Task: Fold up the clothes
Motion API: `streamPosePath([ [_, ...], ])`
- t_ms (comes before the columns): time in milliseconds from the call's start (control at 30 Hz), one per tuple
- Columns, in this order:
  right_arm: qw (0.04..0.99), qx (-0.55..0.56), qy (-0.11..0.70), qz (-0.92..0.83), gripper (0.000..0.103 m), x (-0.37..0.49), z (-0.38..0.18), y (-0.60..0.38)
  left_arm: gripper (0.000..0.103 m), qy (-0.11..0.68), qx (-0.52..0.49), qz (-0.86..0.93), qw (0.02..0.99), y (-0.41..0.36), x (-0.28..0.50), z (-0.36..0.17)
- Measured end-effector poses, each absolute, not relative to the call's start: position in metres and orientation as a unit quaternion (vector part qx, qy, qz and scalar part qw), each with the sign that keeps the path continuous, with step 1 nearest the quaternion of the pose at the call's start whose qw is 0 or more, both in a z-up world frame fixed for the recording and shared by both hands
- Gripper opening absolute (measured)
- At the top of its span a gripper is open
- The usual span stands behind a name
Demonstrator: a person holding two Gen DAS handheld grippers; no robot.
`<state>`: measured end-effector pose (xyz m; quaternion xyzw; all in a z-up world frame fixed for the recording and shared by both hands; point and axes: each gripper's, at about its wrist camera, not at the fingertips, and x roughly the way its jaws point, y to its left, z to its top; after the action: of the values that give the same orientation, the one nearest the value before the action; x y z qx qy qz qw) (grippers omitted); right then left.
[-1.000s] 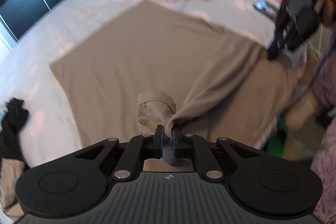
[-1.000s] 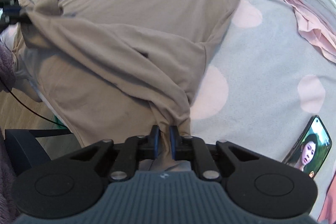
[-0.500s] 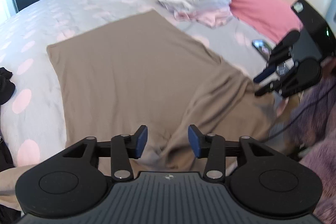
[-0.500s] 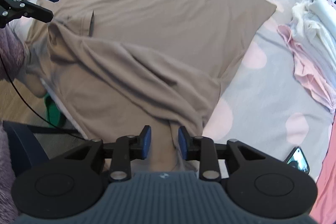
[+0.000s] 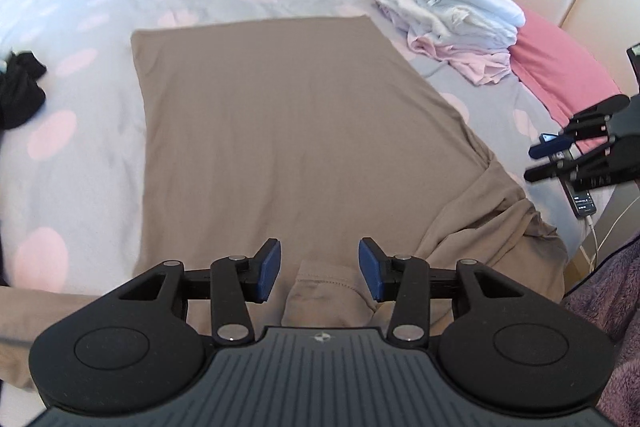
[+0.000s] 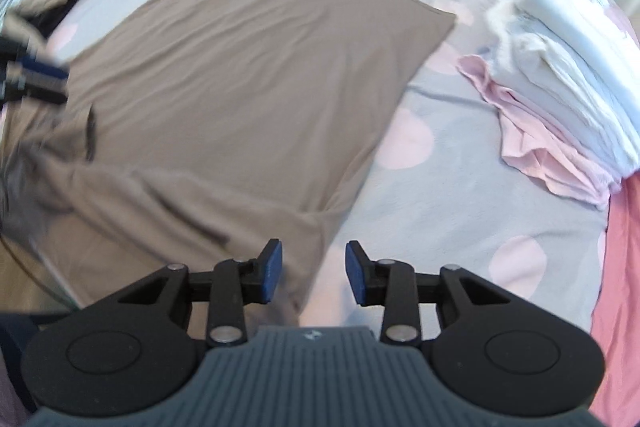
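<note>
The taupe shirt (image 5: 280, 131) is spread flat across the bed (image 5: 80, 75), its near end bunched at the edge, ready for folding. The left gripper (image 5: 319, 269) is held released above a sleeve (image 5: 328, 291); the right gripper (image 6: 313, 269), jaws just parted, is empty.

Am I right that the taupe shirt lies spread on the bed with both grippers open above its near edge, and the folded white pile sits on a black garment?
Not quite: the right wrist view shows the folded white pile resting on a pink garment, not black. The rest holds.
</note>
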<state>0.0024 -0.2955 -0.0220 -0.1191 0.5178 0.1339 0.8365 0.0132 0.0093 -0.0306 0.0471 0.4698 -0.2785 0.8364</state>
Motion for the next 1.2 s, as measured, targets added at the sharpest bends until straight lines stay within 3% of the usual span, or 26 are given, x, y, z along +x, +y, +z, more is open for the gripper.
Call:
streamPosePath([
  [367, 0.832, -0.08, 0.507, 0.21, 0.04, 0.02, -0.036, -0.271, 0.039, 0.52, 0.065, -0.305, 0.795, -0.007, 0.013, -0.057],
  [467, 0.819, -0.102, 0.52, 0.219, 0.042, 0.02, -0.051, -0.26, 0.03, 0.527, 0.069, -0.303, 0.791, -0.009, 0.012, -0.062],
  [567, 0.813, -0.115, 0.527, 0.221, 0.036, 0.017, -0.059, -0.257, 0.014, 0.529, 0.067, -0.296, 0.792, -0.009, 0.014, -0.066],
  [600, 0.814, -0.116, 0.525, 0.22, 0.021, 0.017, -0.058, -0.257, 0.008, 0.525, 0.07, -0.293, 0.796, -0.009, 0.013, -0.065],
  [667, 0.818, -0.114, 0.522, 0.214, 0.002, 0.017, -0.056, -0.26, 0.004, 0.508, 0.07, -0.289, 0.809, -0.008, 0.011, -0.059],
  [1033, 0.863, -0.059, 0.485, 0.129, 0.001, 0.005, -0.02, -0.307, 0.003, 0.323, -0.026, -0.194, 0.926, 0.052, -0.011, 0.031],
  [1133, 0.865, -0.049, 0.485, 0.116, 0.001, 0.005, -0.016, -0.313, 0.003, 0.304, -0.058, -0.188, 0.932, 0.07, -0.019, 0.042],
  [1200, 0.863, -0.036, 0.488, 0.129, 0.002, 0.004, -0.017, -0.313, 0.003, 0.33, -0.059, -0.195, 0.922, 0.075, -0.023, 0.039],
])
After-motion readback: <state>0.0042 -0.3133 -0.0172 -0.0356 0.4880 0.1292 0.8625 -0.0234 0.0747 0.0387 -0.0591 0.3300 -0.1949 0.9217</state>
